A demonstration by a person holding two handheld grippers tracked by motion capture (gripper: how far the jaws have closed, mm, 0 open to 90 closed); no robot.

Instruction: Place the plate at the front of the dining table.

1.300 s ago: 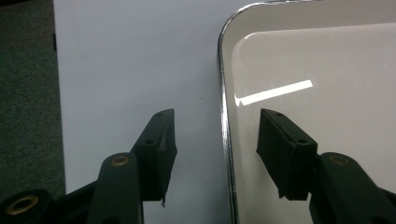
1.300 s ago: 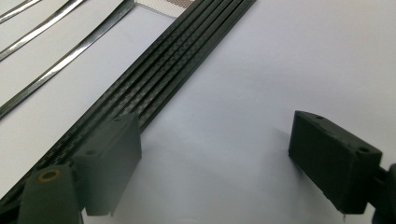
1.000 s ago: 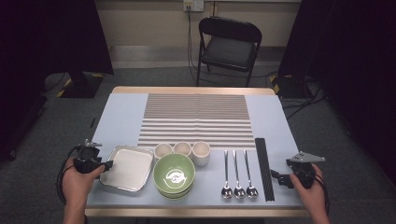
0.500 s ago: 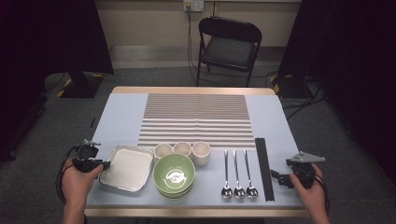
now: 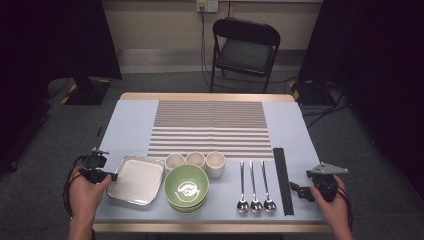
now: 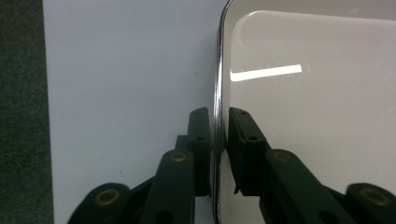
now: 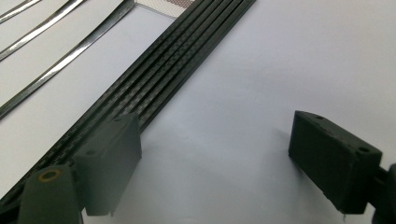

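While the left tongs (image 6: 218,135) pinch its near-left rim, one jaw outside and one inside, the square, shiny metal tray (image 5: 136,179) lies flat at the tabletop's (image 5: 130,125) front left, just beside the green bowl (image 5: 186,187). Those jaws have just been closing on the rim; tray and hands keep their earlier places. Nearly square, the tray shows no clear long axis. The right tongs (image 7: 224,163) stand spread beside the black chopsticks (image 7: 154,88).
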